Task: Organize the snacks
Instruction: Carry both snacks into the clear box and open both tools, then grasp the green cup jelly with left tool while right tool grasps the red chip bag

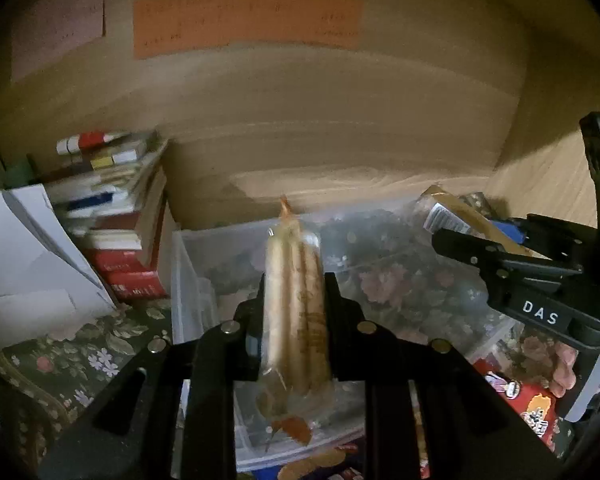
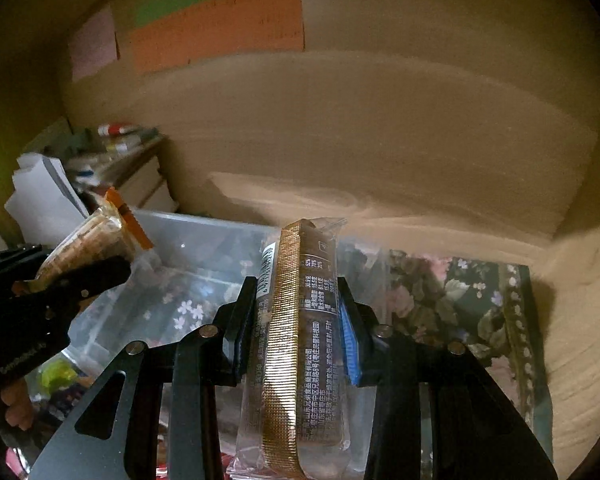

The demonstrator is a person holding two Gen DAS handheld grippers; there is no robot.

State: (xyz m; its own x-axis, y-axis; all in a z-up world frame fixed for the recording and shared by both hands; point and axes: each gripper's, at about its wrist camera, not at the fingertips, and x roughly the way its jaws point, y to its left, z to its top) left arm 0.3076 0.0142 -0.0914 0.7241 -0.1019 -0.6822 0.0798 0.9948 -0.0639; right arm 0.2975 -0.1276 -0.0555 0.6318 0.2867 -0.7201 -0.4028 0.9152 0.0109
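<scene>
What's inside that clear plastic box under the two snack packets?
The clear plastic box looks mostly bare; the floral cloth shows through its bottom. The left gripper and right gripper, each holding a packet, cover its near part.

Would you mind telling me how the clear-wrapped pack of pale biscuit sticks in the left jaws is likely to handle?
The clear-wrapped pack of pale biscuit sticks probably stays fairly stiff, since it stands upright beyond the jaws of the left gripper without drooping. Its glossy film looks slippery, so it might slide. The thin sticks seem brittle; a harder squeeze could crack them.
</scene>
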